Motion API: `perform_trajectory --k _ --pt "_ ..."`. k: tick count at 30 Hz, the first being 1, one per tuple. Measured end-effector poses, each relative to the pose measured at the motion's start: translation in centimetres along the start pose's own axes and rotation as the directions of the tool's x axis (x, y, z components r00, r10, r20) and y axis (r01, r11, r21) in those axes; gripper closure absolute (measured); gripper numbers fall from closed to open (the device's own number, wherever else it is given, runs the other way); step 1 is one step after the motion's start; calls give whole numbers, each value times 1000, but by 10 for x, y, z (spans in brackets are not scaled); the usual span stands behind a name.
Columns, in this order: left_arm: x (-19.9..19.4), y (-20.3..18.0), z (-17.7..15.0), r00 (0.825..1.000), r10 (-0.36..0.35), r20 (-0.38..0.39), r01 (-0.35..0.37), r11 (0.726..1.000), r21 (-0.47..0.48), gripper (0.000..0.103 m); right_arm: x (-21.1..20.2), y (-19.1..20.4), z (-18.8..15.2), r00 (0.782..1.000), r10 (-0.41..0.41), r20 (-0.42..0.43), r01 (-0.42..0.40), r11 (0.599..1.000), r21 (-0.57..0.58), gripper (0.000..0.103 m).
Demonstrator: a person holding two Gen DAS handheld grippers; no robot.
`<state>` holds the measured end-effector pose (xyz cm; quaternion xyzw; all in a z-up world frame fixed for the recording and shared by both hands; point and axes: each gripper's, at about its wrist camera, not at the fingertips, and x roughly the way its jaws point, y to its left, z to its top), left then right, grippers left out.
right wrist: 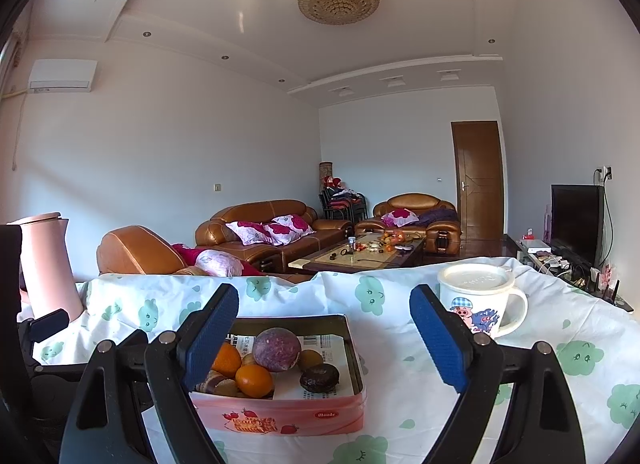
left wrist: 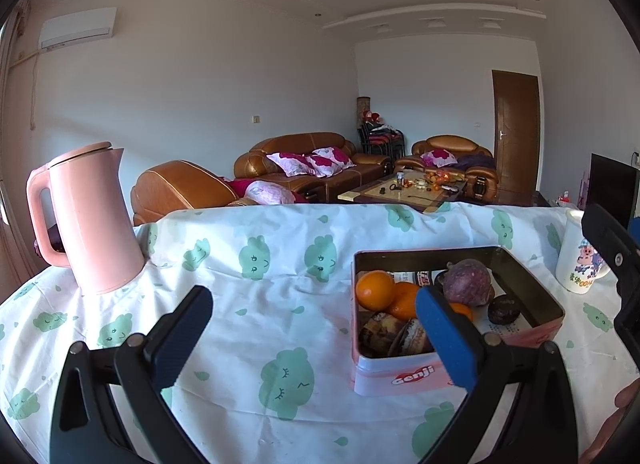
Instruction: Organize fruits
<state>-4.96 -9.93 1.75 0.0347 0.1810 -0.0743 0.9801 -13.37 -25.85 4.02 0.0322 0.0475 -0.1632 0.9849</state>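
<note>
A pink tin box (left wrist: 394, 378) (right wrist: 280, 416) stands on the table and holds oranges (left wrist: 375, 290) (right wrist: 254, 380), a large purple fruit (left wrist: 467, 282) (right wrist: 277, 349), a small dark wrinkled fruit (left wrist: 504, 309) (right wrist: 319, 377) and brown mottled fruit (left wrist: 394, 336). My left gripper (left wrist: 316, 334) is open and empty, raised left of the box, its right finger in front of the box's near corner. My right gripper (right wrist: 324, 330) is open and empty above the box's right side. The right gripper also shows at the left wrist view's right edge (left wrist: 616, 256).
A pink kettle (left wrist: 90, 220) (right wrist: 48, 264) stands at the table's far left. A white lidded mug with a pig picture (right wrist: 478, 300) (left wrist: 580, 264) stands right of the box. The table has a white cloth with green prints (left wrist: 260, 304). Sofas and a coffee table lie beyond.
</note>
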Motion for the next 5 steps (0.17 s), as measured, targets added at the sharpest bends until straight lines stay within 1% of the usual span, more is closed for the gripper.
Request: perform_trajectory --k 5 --pt "1 1 0 1000 -1 -4 1 1000 3 0 0 0 0 1000 -1 0 1 1000 -2 14"
